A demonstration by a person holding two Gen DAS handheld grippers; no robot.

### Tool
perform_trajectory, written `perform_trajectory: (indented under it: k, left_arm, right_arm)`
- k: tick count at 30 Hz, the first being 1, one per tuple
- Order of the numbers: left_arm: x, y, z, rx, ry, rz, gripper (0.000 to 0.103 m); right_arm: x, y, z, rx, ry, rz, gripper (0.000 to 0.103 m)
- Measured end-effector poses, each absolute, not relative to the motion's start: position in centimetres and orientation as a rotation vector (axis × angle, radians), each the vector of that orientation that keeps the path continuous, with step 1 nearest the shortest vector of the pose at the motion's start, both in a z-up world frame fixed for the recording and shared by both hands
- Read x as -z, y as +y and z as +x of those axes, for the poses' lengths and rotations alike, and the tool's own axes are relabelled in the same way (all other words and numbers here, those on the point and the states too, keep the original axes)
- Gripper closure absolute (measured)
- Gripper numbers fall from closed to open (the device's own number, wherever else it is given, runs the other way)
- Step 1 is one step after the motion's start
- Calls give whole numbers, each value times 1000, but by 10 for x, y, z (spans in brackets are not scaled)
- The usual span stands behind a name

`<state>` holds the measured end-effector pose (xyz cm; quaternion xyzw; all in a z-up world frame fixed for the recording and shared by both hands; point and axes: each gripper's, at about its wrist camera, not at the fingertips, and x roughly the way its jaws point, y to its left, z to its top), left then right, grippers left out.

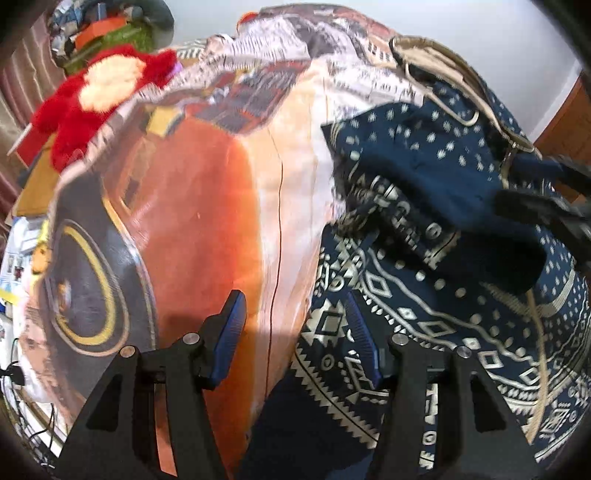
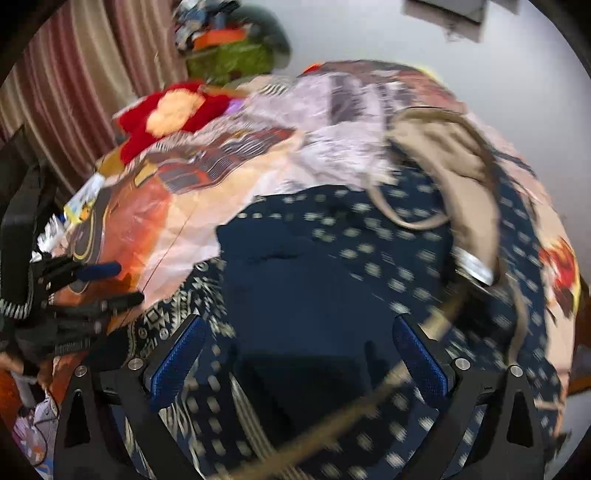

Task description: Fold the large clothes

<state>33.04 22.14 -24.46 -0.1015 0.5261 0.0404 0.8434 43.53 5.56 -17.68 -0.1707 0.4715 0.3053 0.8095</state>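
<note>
— Both sets of jaws stand wide apart and hold nothing. On the left gripper [image 1: 295,325] the gap spans the garment's edge: one blue pad over orange bedspread, the other over patterned cloth.

— And the right gripper [image 2: 299,354]?

— Spread just as wide, hovering over the plain dark middle of the navy garment [image 2: 332,266]. Whether its pads touch the cloth, I cannot tell; the right wrist view is blurred.

— Where does the garment lie?

— Rumpled on the bedspread [image 1: 207,206], a big print of orange, cream and a dark wheel shape. It is navy with white dots and geometric borders, and one flap is folded back over itself. A tan lining with cord [image 1: 443,70] shows at its far end.

— What is around the bed?

— A red plush toy [image 1: 99,99] sits at the far left edge, striped curtains [image 2: 74,88] behind it, a heap of clutter [image 2: 229,48] in the corner, and a pale wall [image 1: 480,29] beyond. Bare bedspread lies left of the garment.
</note>
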Motion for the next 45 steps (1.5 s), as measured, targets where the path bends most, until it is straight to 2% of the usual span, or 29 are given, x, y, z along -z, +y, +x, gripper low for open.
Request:
perform_trajectory:
  k: [5, 8, 11, 13, 14, 16, 18, 19, 23, 26, 28, 37, 43, 45]
  left_arm:
    - [257, 214, 346, 5, 1117, -194, 48]
    - [262, 209, 358, 35, 1113, -177, 48]
    - [266, 205, 372, 64, 1106, -176, 48]
    - [268, 204, 378, 75, 1102, -194, 50]
    - [270, 204, 382, 73, 1099, -196, 51]
    - [273, 205, 388, 62, 1100, -204, 59]
    - [273, 207, 392, 62, 1096, -239, 60]
    - [273, 209, 395, 65, 1091, -258, 60]
    - [270, 212, 402, 52, 1074, -285, 65]
    - [269, 209, 408, 48, 1060, -279, 79]
    - [269, 205, 411, 24, 1055, -247, 93]
    - [243, 218, 390, -53, 976, -234, 94]
    - [255, 207, 379, -73, 1059, -119, 94]
    - [262, 206, 375, -74, 1078, -101, 94]
  right_arm:
    - [210, 109, 455, -670, 1081, -376, 14]
    - [227, 127, 466, -676, 1123, -362, 23]
    - [241, 134, 476, -673, 1165, -331, 43]
    - [249, 136, 480, -678, 1197, -308, 61]
    - [252, 136, 481, -683, 1204, -298, 64]
    - [253, 135, 480, -684, 1188, -298, 77]
    - [248, 131, 477, -699, 1163, -288, 88]
    - [243, 126, 476, -705, 1150, -270, 90]
    - [224, 108, 475, -717, 1114, -213, 91]
    - [211, 96, 472, -718, 1087, -187, 91]
    - [204, 88, 470, -725, 1074, -182, 91]
    - [177, 50, 465, -704, 1003, -135, 95]
    - [172, 45, 470, -711, 1049, -50, 94]
    - [177, 53, 471, -699, 1083, -47, 91]
